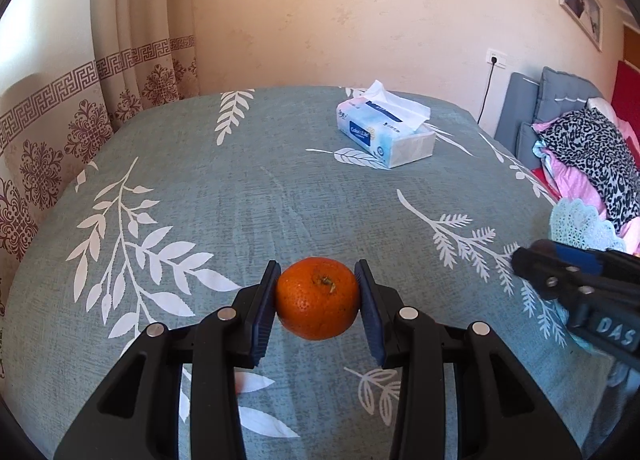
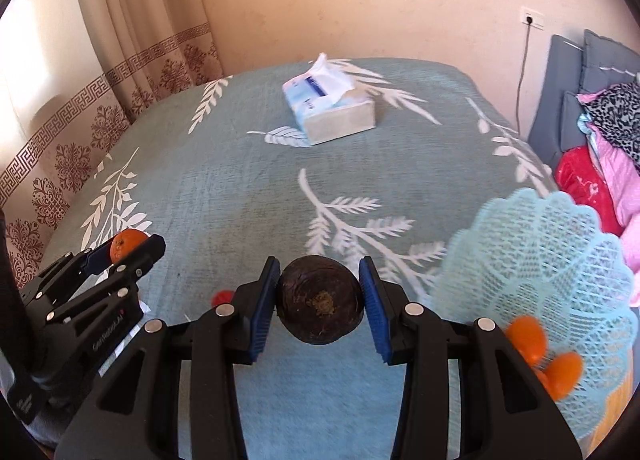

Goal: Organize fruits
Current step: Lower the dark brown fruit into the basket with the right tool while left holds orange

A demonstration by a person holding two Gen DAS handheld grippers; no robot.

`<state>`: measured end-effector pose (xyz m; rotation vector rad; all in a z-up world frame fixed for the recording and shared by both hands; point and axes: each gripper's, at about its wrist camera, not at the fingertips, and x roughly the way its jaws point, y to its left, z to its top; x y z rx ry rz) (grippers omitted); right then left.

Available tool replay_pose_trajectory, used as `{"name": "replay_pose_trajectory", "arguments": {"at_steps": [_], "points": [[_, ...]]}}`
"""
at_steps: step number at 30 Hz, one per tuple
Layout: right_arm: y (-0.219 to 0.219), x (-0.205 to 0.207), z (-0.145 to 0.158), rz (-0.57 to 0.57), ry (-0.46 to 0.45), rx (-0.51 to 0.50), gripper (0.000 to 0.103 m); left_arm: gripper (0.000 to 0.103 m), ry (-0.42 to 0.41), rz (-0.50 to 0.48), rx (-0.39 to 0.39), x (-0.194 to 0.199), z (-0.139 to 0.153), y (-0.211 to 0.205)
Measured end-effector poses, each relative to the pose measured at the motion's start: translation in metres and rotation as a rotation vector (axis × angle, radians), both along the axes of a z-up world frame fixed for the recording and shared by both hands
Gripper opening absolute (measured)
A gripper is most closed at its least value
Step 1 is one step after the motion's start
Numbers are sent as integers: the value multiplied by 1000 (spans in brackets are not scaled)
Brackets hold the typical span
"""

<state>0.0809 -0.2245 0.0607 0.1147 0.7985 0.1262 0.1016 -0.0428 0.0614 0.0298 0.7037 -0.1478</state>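
My left gripper (image 1: 317,296) is shut on an orange tangerine (image 1: 317,298) and holds it above the teal leaf-print tablecloth (image 1: 248,196). It also shows in the right wrist view (image 2: 128,246), at the left, with the tangerine (image 2: 124,242) between its pads. My right gripper (image 2: 320,298) is shut on a dark purple-brown round fruit (image 2: 320,300) above the cloth. A light blue lace basket (image 2: 552,284) stands at the right, with several small orange fruits (image 2: 560,368) at its near edge. The right gripper's body (image 1: 580,292) enters the left wrist view from the right.
A tissue box (image 1: 384,132) stands at the far side of the table, also seen in the right wrist view (image 2: 328,108). A small red thing (image 2: 222,296) lies on the cloth by the right gripper's left finger. Curtains hang at the left; cushions and clothes (image 1: 592,148) lie at the right.
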Motion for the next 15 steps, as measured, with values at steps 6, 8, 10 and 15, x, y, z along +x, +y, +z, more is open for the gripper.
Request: {"name": "replay_pose_trajectory", "arguments": {"at_steps": [6,8,10,15], "points": [[-42,-25,6,-78,-20,13,42,38,-3,-23,17,-7,1,-12],[-59,-31,6,-113,-19,22,42,38,-5,-29,22,-9,1,-15],[-76,-36,5,-146,-17,29,42,38,-7,-39,28,-11,2,-20],[-107,-45,-2,-213,4,37,42,38,-7,-62,33,-17,4,-32]]}}
